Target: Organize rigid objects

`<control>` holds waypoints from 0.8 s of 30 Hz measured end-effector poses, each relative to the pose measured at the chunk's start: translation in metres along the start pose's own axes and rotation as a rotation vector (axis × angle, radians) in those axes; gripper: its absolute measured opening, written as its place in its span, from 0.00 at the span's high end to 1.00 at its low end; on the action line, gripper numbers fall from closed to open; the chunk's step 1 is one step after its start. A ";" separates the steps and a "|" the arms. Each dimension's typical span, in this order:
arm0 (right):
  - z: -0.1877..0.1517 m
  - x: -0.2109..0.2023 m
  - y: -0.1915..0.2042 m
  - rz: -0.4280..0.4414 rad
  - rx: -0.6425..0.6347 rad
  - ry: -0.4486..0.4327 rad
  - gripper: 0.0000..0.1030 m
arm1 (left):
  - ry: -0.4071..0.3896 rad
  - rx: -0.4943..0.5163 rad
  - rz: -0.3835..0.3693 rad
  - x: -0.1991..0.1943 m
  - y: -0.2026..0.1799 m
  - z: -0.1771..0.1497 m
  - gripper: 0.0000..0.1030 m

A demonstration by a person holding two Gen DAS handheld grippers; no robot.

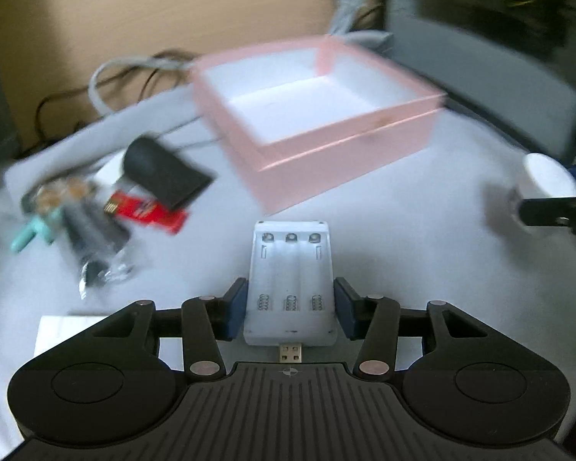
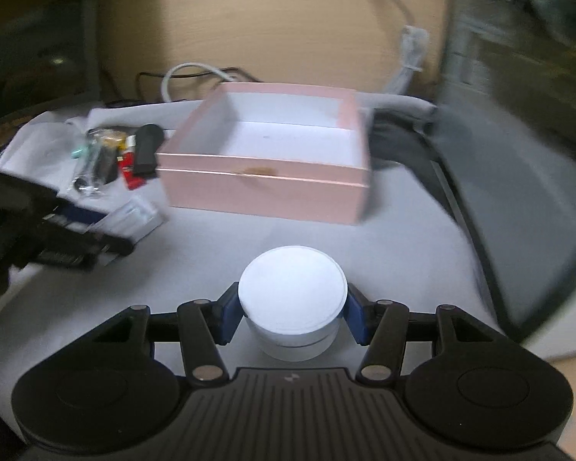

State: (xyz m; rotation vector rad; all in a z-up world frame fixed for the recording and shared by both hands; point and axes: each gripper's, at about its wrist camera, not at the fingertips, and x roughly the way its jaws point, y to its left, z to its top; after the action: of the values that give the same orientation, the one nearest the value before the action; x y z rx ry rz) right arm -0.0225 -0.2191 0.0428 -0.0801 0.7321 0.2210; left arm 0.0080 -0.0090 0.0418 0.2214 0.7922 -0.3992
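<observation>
Square pink box (image 2: 265, 188), white-lined, holding nothing visible. Left gripper (image 1: 291, 307) clamped on ribbed white battery charger (image 1: 291, 269). Right gripper (image 2: 292, 315) clamped on smooth round white jar (image 2: 292, 299).

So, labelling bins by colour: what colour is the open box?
Pink outside, white inside; the box shows best in the right wrist view.

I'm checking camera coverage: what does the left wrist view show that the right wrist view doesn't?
Only the left wrist view shows the battery charger between the left gripper pads, USB plug toward the camera. Only the right wrist view shows the white jar top-on in the right gripper. Both show the empty pink box and the clutter pile to its left.
</observation>
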 end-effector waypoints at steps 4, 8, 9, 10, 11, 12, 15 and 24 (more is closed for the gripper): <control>-0.009 -0.021 -0.022 -0.047 0.040 -0.021 0.47 | -0.107 0.005 -0.048 -0.023 -0.009 0.051 0.49; -0.013 -0.037 -0.036 -0.083 0.070 -0.052 0.47 | -0.239 0.015 -0.023 -0.029 -0.011 0.132 0.49; -0.013 -0.040 -0.039 -0.089 0.075 -0.062 0.47 | -0.271 0.000 -0.018 -0.027 -0.008 0.152 0.49; -0.012 -0.043 -0.041 -0.095 0.081 -0.070 0.47 | -0.293 -0.024 -0.021 -0.021 -0.006 0.167 0.48; -0.012 -0.044 -0.043 -0.098 0.086 -0.076 0.47 | -0.308 -0.049 -0.033 -0.009 -0.001 0.179 0.48; -0.011 -0.045 -0.046 -0.102 0.095 -0.082 0.47 | -0.297 -0.085 -0.044 0.008 0.003 0.187 0.48; -0.010 -0.044 -0.052 -0.104 0.120 -0.086 0.47 | -0.201 -0.188 -0.024 0.055 0.012 0.186 0.50; 0.006 -0.022 -0.050 -0.082 0.087 -0.047 0.47 | -0.247 -0.362 -0.014 0.017 0.028 0.097 0.51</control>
State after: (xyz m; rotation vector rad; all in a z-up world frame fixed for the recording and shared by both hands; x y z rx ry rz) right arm -0.0229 -0.2707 0.0622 -0.0217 0.6892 0.1120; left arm 0.0936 -0.0217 0.0969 -0.1691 0.6099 -0.2837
